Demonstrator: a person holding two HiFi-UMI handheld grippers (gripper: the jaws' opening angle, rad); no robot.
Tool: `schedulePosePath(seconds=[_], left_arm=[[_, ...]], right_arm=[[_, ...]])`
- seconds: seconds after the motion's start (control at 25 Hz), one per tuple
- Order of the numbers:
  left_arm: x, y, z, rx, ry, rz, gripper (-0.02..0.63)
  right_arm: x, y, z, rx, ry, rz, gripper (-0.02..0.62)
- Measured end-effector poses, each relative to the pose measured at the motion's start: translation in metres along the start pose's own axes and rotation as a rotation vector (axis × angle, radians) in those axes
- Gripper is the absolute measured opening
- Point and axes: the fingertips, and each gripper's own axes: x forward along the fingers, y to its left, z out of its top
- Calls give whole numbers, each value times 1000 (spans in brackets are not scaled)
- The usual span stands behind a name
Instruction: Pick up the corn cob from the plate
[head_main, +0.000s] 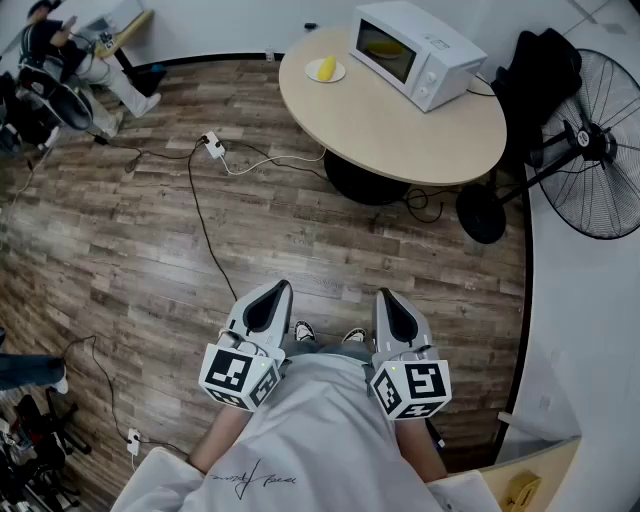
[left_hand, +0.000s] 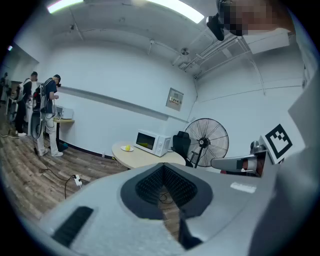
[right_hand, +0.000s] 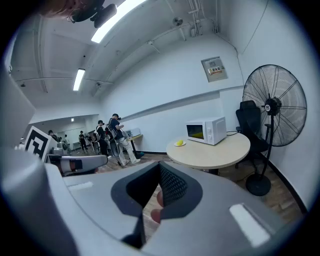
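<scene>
So both claws are just hanging out in front of the person's body, nowhere near the food. The left claw (head_main: 270, 290) has its jaws pressed together at the tips with nothing caught between them; looking along it, you only get a thin sliver of wooden floor (head_main: 150, 230) showing through the dark padded gap. Same deal for the right claw (head_main: 392, 298): jaws fully together, gripping nothing and touching nothing. The two sit side by side, angled a bit downward, over the floor. The corn cob (head_main: 326, 68) is lying on its small white plate (head_main: 340, 72) near the far left edge of the round worktop (head_main: 400, 130), well apart from both claws. A white microwave (head_main: 420, 55) sits just beside the plate on the same worktop, and a big black standing fan (head_main: 600, 170) is off to the right of it. There's also a power strip (head_main: 213, 146) on the floor between the person and the worktop, with a cable trailing from it.
</scene>
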Motion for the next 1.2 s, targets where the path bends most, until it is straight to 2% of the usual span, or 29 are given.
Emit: schedulePosePath(seconds=[0.48, 0.72, 1.2], left_arm=[[3, 13, 7, -10, -6, 5, -9], [0, 21, 12, -13, -15, 4, -11], [14, 30, 18, -2, -12, 8, -9]], right_arm=[[14, 8, 4, -14, 6, 17, 11], [17, 12, 9, 99, -16, 38, 12], [44, 14, 6, 104, 5, 73, 12]])
